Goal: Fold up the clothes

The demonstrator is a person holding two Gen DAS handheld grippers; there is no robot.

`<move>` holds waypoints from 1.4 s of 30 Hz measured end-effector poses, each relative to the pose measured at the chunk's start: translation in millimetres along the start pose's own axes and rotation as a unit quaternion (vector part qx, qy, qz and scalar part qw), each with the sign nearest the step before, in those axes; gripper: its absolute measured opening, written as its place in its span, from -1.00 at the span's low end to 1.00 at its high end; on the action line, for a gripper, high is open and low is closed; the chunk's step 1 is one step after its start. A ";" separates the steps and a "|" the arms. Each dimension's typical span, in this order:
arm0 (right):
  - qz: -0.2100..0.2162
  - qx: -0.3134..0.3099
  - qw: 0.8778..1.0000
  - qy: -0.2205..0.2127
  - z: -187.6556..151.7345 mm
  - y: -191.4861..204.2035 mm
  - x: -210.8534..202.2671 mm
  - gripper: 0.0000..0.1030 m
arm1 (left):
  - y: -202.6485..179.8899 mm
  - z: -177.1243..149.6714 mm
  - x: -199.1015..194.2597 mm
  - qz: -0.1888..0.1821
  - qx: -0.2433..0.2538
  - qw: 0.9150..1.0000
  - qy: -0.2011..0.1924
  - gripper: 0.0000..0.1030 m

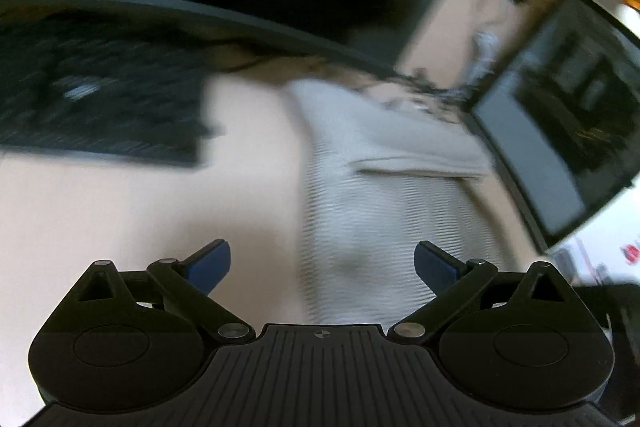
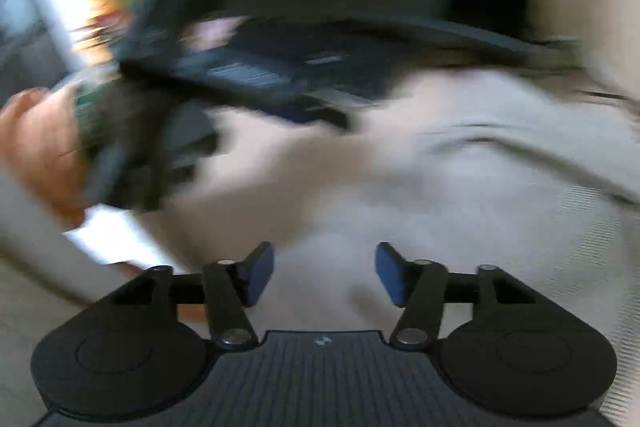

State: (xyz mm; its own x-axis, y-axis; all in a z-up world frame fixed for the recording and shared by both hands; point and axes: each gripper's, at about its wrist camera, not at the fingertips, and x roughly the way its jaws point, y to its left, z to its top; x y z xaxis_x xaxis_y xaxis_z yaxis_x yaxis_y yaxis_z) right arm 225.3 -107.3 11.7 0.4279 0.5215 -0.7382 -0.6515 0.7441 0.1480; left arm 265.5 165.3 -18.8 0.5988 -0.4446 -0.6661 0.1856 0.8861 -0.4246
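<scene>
Both grippers, left (image 1: 322, 263) and right (image 2: 324, 273), hover with jaws apart, empty; the ribbed sweater (image 1: 360, 195) looks soft, floppy — best pinched at a folded edge.

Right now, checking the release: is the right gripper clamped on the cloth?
No: the right gripper stands open above the pale cloth, nothing between its pads.

The garment (image 1: 380, 187) is a pale cloth with fine ribs, matt and soft-looking. The left gripper (image 1: 322, 265) and the right gripper (image 2: 324, 275) are of matt black plastic (with small shiny metal pins), their pads (image 2: 260, 275) blue and smooth. The table (image 1: 140, 219) looks smooth and pale.
</scene>
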 end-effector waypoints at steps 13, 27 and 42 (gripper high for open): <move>-0.137 0.191 0.964 -0.120 57.4 -198.8 -20.7 -0.14 | -88.9 53.2 101.0 -0.056 0.060 0.997 -0.010 0.96; -0.126 0.209 0.965 -0.097 2.1 -256.5 74.4 0.53 | -72.2 48.7 182.5 0.023 0.052 0.998 -0.016 1.00; -0.161 0.193 0.964 -0.088 8.8 -241.4 88.2 1.00 | -87.1 28.9 189.3 0.062 0.135 0.987 -0.064 1.00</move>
State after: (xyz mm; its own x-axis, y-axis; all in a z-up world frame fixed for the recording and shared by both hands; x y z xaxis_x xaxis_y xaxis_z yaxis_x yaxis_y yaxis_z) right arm 425.8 -237.2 -83.4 0.6909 0.2742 -0.6689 -0.1994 0.9617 0.1883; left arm 385.2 7.8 -90.2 0.7199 -0.3251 -0.6131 0.2942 0.9431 -0.1547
